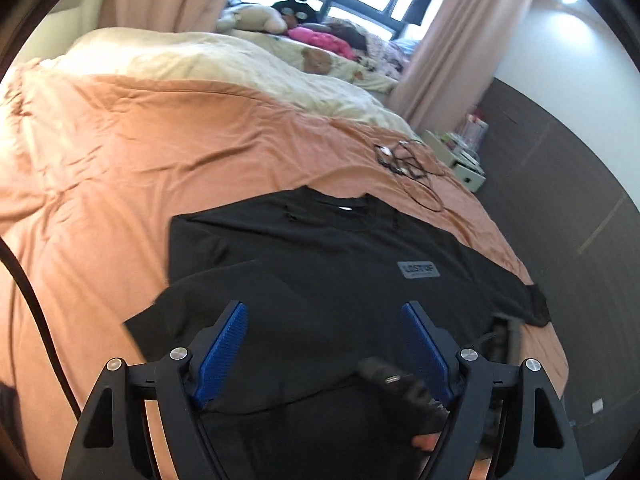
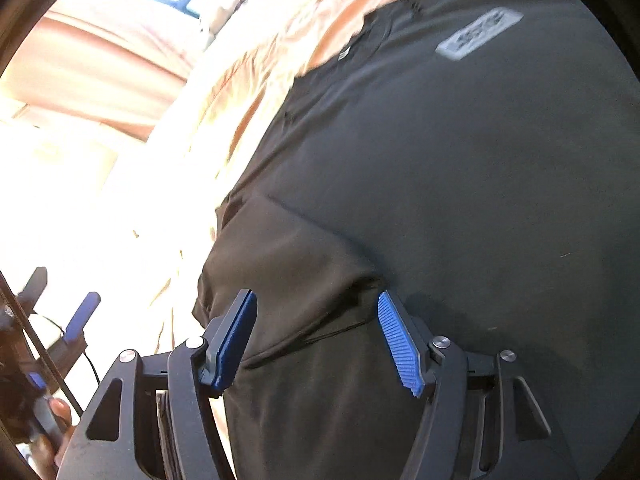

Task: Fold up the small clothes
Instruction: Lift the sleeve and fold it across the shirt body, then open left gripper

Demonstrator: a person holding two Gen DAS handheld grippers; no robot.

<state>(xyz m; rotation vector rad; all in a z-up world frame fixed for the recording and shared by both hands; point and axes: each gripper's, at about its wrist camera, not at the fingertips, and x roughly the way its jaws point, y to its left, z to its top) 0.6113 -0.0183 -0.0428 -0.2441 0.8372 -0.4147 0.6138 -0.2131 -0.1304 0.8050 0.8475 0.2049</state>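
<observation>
Now the black T-shirt [image 1: 340, 248] lies spread on the orange bed cover [image 1: 120, 168], one sleeve folded inward just ahead of the left gripper [image 1: 324, 324], whose blue fingers [image 1: 224, 344] stand apart, empty. Likewise the right gripper [image 2: 316, 320] stands spread above the sleeve, pinching nothing.

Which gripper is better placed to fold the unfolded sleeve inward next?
Probably the right gripper: open, it hangs directly over the black T-shirt. The spread sleeve lies far from the open left gripper.
</observation>
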